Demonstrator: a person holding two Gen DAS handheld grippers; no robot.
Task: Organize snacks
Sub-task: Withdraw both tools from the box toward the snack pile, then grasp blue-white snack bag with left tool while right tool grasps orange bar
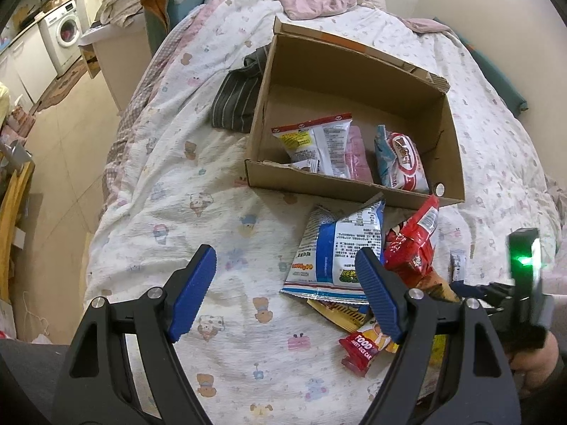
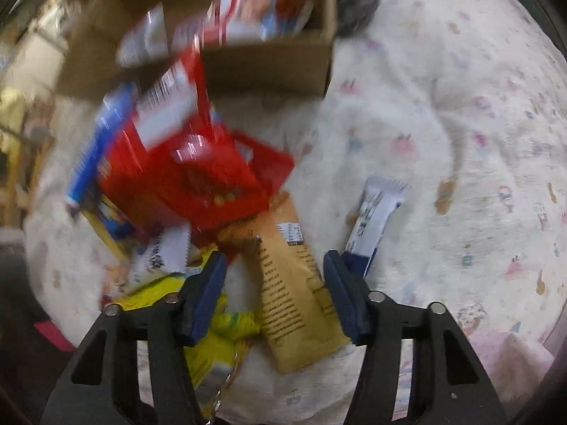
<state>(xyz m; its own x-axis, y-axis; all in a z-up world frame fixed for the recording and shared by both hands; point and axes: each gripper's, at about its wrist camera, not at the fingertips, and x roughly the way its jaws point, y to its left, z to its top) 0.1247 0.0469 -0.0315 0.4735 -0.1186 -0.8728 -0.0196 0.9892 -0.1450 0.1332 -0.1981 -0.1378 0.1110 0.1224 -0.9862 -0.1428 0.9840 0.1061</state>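
Here, the right gripper (image 2: 274, 295) hung with its jaws spread and empty over a tan snack packet (image 2: 294, 294) at the near edge of the heap on the bed quilt (image 2: 460, 141), below the cardboard box (image 1: 354, 81). The packet's long axis ran roughly along the fingers, its far end pointing toward the box. Closing across its narrow width, mid-length, looked the surest grip. The left gripper (image 1: 285, 292) waited wide open, holding nothing, beside a blue-and-white bag (image 1: 336, 244).
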